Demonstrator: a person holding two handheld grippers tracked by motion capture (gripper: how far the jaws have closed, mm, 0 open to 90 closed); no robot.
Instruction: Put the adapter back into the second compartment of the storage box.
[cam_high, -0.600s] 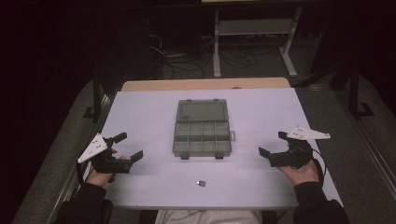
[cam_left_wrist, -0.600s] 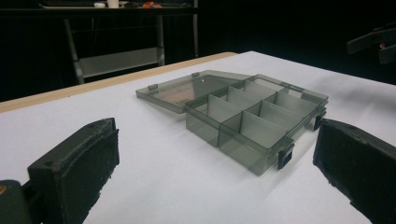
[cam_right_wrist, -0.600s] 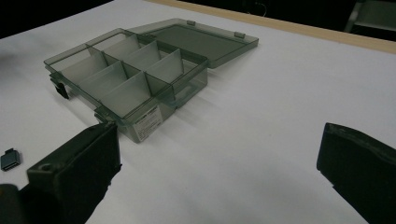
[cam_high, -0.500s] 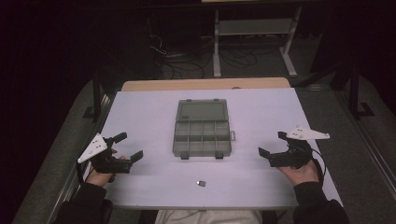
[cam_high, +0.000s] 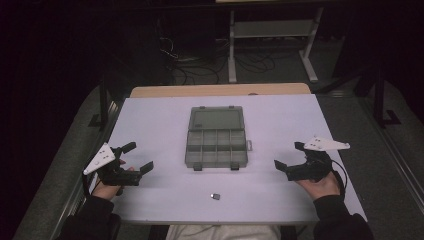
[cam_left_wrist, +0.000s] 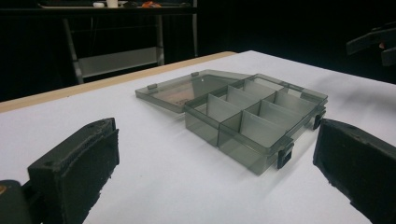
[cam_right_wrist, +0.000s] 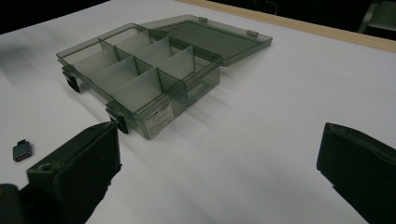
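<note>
1. At the table's left edge, the left gripper (cam_high: 131, 158) rests low over the white table (cam_high: 280, 125), held in a hand; its jaws stand wide apart with nothing between them, and its own view looks across bare tabletop toward the box
2. In the middle of the table sits the organiser box (cam_high: 217, 147), a smoky see-through plastic case with its lid (cam_high: 216, 118) folded flat open on the far side. Its tray is split by thin dividers into small compartments, all of which look empty. Two dark latches (cam_left_wrist: 285, 154) hang on its near wall
3. Just in front of the box, toward the person, lies a small dark part (cam_high: 215, 196), apart from the box and both grippers; it is too small to identify
4. At the right edge, the right gripper (cam_high: 289, 156) likewise rests spread open and empty, aimed at the box's near corner
5. Handling, as a judgement: the box looks light, rigid and rather slick, so it would likely slide if pushed from one side. A side wall or the lid's free edge seems the soundest place to pinch; the dividers look thin and brittle. The small part probably needs a careful pinch across its short sides
</note>
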